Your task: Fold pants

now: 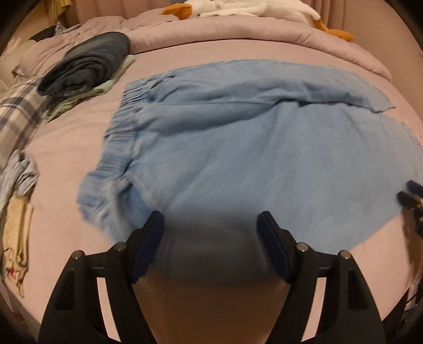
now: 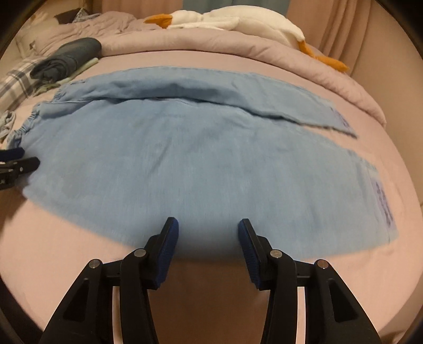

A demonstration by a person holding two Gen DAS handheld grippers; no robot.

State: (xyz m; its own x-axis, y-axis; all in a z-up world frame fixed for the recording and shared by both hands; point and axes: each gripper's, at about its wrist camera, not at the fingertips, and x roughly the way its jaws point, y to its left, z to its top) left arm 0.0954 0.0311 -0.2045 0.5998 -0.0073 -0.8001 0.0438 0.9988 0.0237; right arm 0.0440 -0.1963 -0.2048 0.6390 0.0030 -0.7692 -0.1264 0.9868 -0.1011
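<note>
Light blue pants point(image 1: 238, 148) lie flat on the pink bed, waistband to the left, legs running right; they also show in the right wrist view point(image 2: 201, 158). The far leg lies partly folded over along the back. My left gripper point(image 1: 211, 219) is open and empty over the near edge of the pants by the waistband end. My right gripper point(image 2: 208, 225) is open and empty over the near edge of the near leg. The right gripper's tips show at the right edge of the left wrist view point(image 1: 409, 195); the left gripper's tips show at the left edge of the right wrist view point(image 2: 18, 164).
A stack of folded dark and green clothes point(image 1: 84, 66) sits at the back left. Loose garments point(image 1: 18, 195) lie at the left bed edge. A rolled pink duvet point(image 1: 238, 31) and a white plush goose point(image 2: 232, 21) lie along the back.
</note>
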